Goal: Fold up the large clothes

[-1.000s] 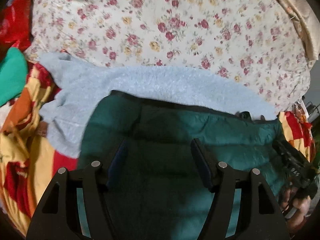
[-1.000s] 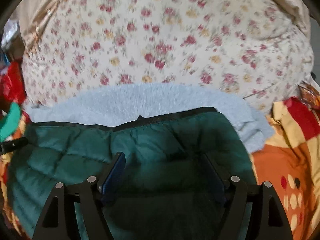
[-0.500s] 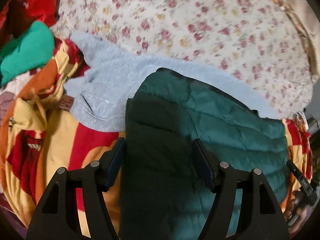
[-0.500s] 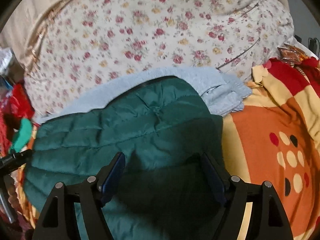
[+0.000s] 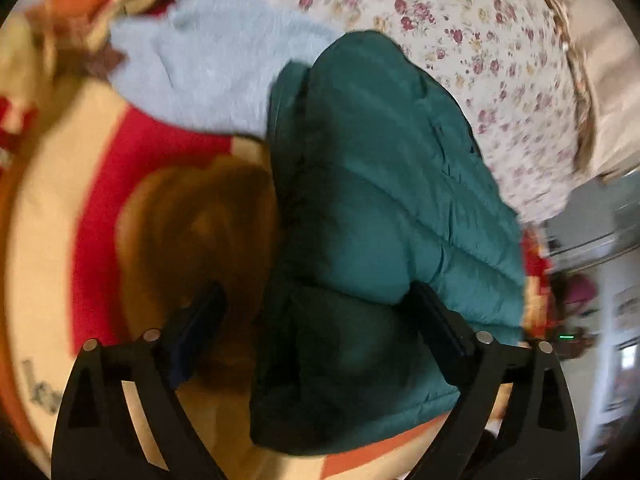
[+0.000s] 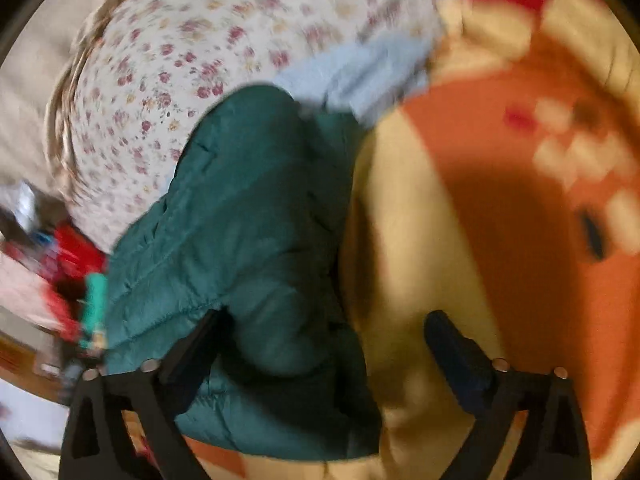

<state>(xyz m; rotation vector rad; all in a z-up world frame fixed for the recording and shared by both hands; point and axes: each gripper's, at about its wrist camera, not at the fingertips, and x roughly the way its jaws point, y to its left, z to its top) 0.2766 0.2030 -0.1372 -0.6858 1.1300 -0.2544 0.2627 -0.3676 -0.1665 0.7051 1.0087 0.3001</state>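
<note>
A folded dark green puffer jacket (image 5: 376, 208) lies on the bed and partly covers a pale blue fleece garment (image 5: 208, 68). It also shows in the right wrist view (image 6: 248, 216), with the fleece (image 6: 372, 76) beyond it. My left gripper (image 5: 316, 320) is open and empty over the jacket's left edge. My right gripper (image 6: 328, 344) is open and empty over the jacket's right edge. Both views are blurred by motion.
A red, orange and cream patterned blanket (image 5: 120, 184) covers the bed and also shows in the right wrist view (image 6: 500, 216). A flowered quilt (image 5: 480, 40) lies behind. Loose red and green clothes (image 6: 76, 264) lie at the left side.
Both grippers have swung outward and turned, the left toward the jacket's left edge, the right toward its right edge. The jacket lies as before. Both grippers stayed open.
</note>
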